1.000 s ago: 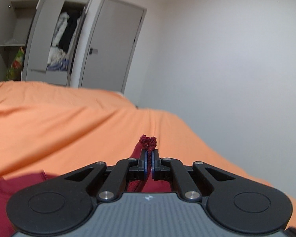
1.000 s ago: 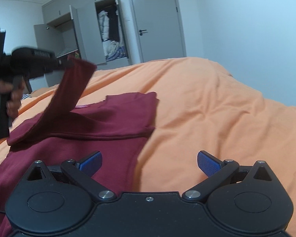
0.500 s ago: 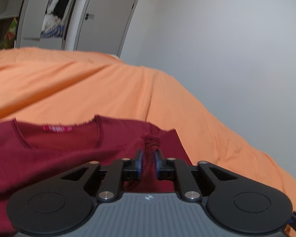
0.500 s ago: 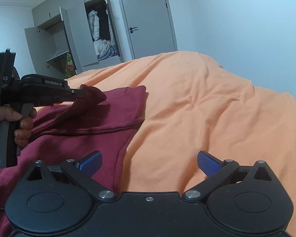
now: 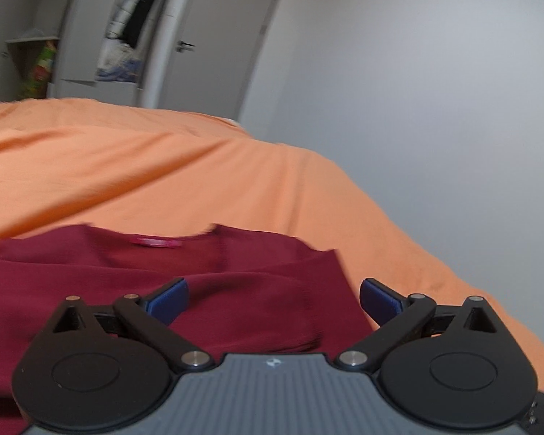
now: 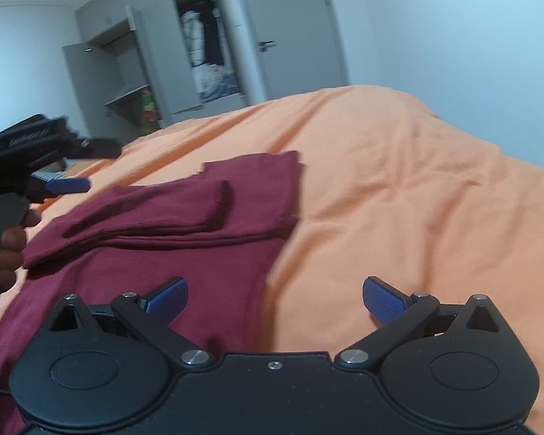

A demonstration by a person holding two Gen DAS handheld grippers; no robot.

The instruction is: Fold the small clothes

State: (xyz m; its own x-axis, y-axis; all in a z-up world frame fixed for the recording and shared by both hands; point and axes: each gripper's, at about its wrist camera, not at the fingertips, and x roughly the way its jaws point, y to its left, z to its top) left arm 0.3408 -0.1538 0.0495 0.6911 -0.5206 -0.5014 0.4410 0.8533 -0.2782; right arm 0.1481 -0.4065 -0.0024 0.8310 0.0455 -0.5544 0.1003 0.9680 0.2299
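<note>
A dark red shirt [image 6: 185,239] lies flat on a bed covered with an orange sheet [image 6: 399,199]. In the right wrist view its body runs from the near left of the bed toward the middle, and one sleeve [image 6: 152,214] is folded across the chest, its cuff end resting on the cloth near the shirt's far edge. In the left wrist view the neckline faces the far side of the bed and a pink label [image 5: 156,242] shows inside the collar; motion blur softens this view, so finer creases cannot be made out.

The left gripper [image 5: 273,299] hovers just above the shirt with its jaws spread wide and nothing between the blue pads [image 5: 168,301]. The same tool appears at the left edge of the right wrist view, held by a hand [image 6: 3,250] around its black grip, apart from the folded sleeve.

The right gripper [image 6: 275,299] is likewise released, jaws wide and empty. Its left pad sits over the shirt's lower hem region; its right pad sits over bare sheet.

Beyond the far edge of the bed stands a grey wardrobe [image 6: 134,72] with doors open, clothing visible inside, beside a closed grey door [image 6: 290,29].
</note>
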